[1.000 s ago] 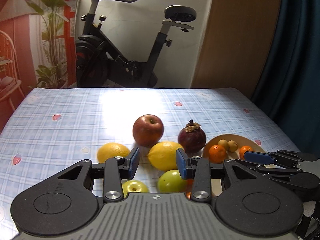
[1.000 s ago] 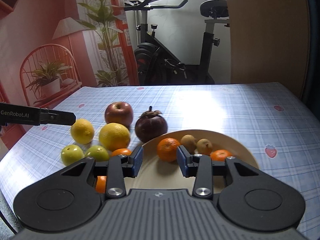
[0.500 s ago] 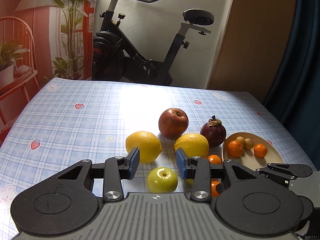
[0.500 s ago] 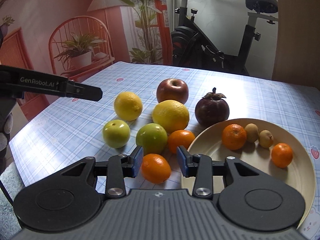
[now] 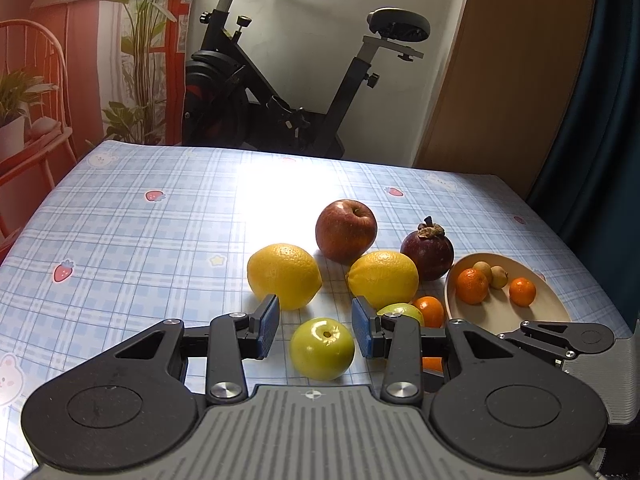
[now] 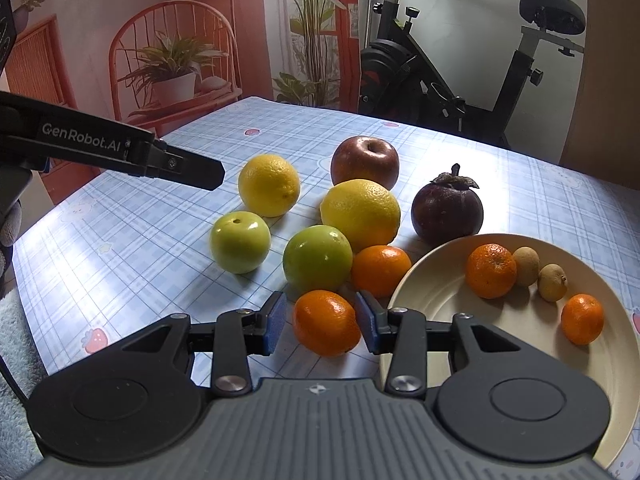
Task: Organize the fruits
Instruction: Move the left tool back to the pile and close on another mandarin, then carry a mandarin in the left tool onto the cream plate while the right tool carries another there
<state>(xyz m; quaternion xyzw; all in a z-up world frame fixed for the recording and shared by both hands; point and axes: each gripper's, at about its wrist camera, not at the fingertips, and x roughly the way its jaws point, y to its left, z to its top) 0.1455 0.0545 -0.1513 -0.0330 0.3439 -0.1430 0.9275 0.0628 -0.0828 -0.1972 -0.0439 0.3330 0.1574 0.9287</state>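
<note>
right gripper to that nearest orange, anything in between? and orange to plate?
Nothing visible. The right gripper is open, with the orange between its fingers. The plate rim lies just right of it, no fruit between.

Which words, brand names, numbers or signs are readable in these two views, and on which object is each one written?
"GenRobot.AI": white letters on the side of the left gripper, seen in the right wrist view.
No other text is readable. The tablecloth carries only strawberry, star and rabbit pictures, and the fruits bear no labels.
</note>
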